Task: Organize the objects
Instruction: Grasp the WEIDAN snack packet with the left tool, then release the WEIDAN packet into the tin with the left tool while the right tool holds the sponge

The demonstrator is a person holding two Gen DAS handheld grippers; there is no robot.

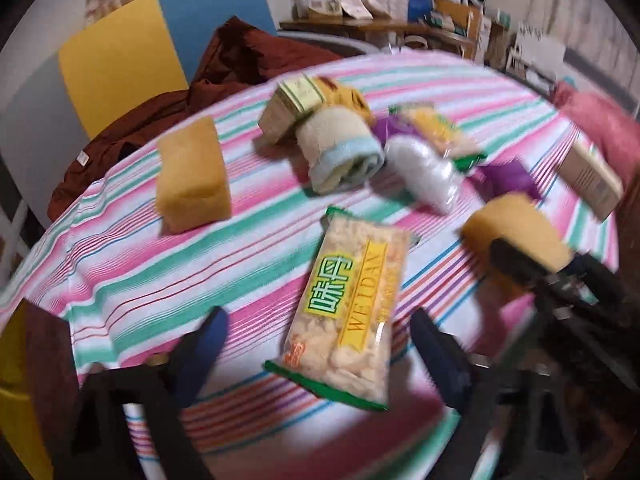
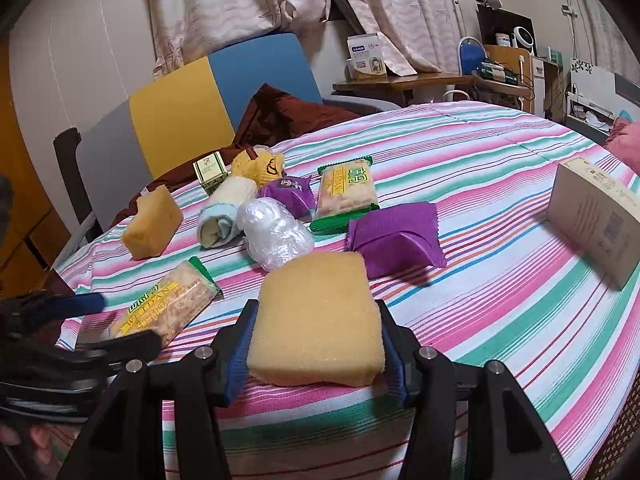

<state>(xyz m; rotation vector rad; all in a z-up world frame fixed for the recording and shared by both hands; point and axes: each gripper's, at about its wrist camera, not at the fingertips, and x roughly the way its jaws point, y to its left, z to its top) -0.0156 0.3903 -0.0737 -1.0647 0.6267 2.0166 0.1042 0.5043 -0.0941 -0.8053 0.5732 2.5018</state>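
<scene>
Fingers of my left gripper [image 1: 320, 344] are spread wide, straddling the Weidan cracker pack [image 1: 348, 308] near the table's near edge; pads not touching it as far as I can tell, frame blurred. Same view: second sponge [image 1: 192, 176] toward the left edge, rolled towel [image 1: 344, 156], clear plastic bundle [image 1: 424, 172] and tea box [image 1: 288, 108] clustered mid-table on the striped cloth [image 1: 120, 264]. My right gripper shows at the right, clamped on a yellow sponge [image 1: 516, 232].

Right wrist view: my right gripper [image 2: 316, 344] pinches the yellow sponge [image 2: 316, 316] between both blue pads [image 2: 240, 356], held just above the cloth. Purple packet [image 2: 396, 240] sits just beyond it, second cracker pack [image 2: 346, 192] farther back, beige box [image 2: 596, 220] near the right edge.
</scene>
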